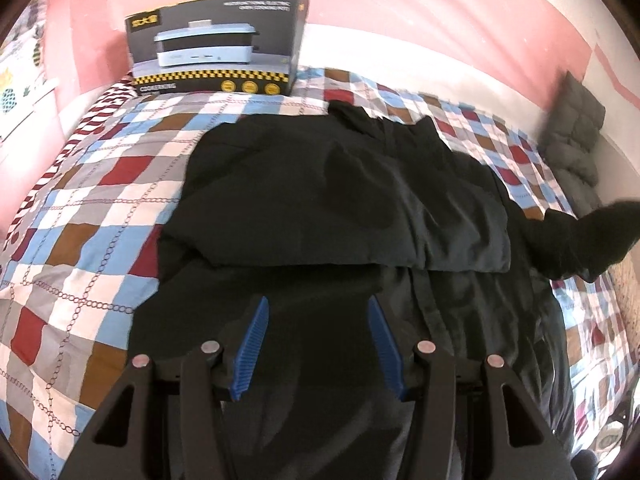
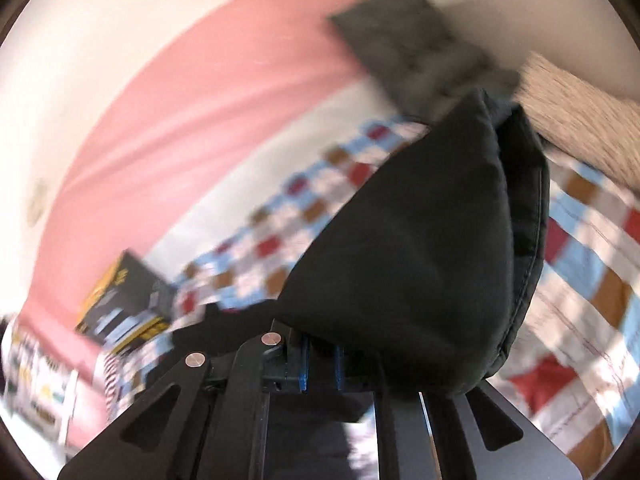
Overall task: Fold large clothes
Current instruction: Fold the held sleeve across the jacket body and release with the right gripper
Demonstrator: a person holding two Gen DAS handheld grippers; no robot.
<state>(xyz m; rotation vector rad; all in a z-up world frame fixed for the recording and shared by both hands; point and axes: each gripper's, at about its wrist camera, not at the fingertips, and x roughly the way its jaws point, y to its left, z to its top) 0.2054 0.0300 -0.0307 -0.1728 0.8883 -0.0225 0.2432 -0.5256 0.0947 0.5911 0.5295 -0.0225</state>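
Black garment point(image 1: 340, 200) sprawls on the quilt point(image 1: 80, 208), long axis running away from my left gripper point(image 1: 318, 344), which gapes empty above the near hem; my right gripper point(image 2: 320, 364) pinches its far-right corner aloft.

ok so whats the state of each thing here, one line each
black garment: lying partly folded on the bed, one end lifted off it
left tool: open, above the garment, holding nothing
right tool: shut on a fold of the garment, which hangs over its top
checked bedcover: spread flat under the garment
appliance box: closed, resting at the far edge of the bed
grey cushion: propped against the wall
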